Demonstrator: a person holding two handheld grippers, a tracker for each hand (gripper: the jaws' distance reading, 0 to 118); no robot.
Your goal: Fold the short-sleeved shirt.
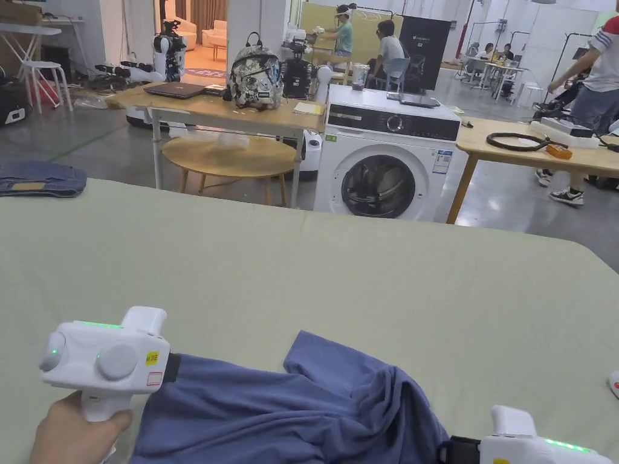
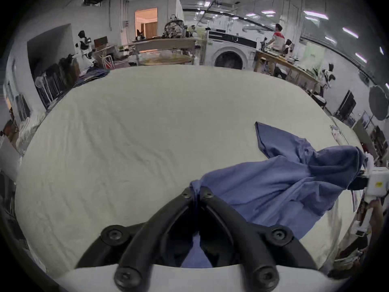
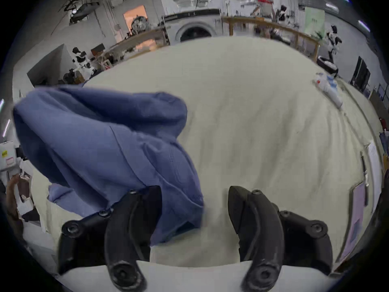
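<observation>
A crumpled blue shirt (image 1: 290, 405) is held at the near edge of the green-sheeted table (image 1: 362, 272), pinched by the closed left gripper (image 2: 196, 193) while the right gripper (image 3: 194, 197) is spread open, so the loose side could be dragged into deeper bunching.

The pale green worktop (image 1: 338, 266) is lying bare across its wide middle and far side, leaving open passage there for a gripper. The crumpled blue shirt (image 1: 314, 405) is bunching up along the near edge, taking up the space between the left gripper (image 2: 196, 193) and the right gripper (image 3: 194, 204). Folded jeans (image 1: 39, 179) are sitting at the far left corner, well apart from the shirt. A small white bundle (image 3: 328, 90) is lying near the right edge, narrowing the room on that side.
</observation>
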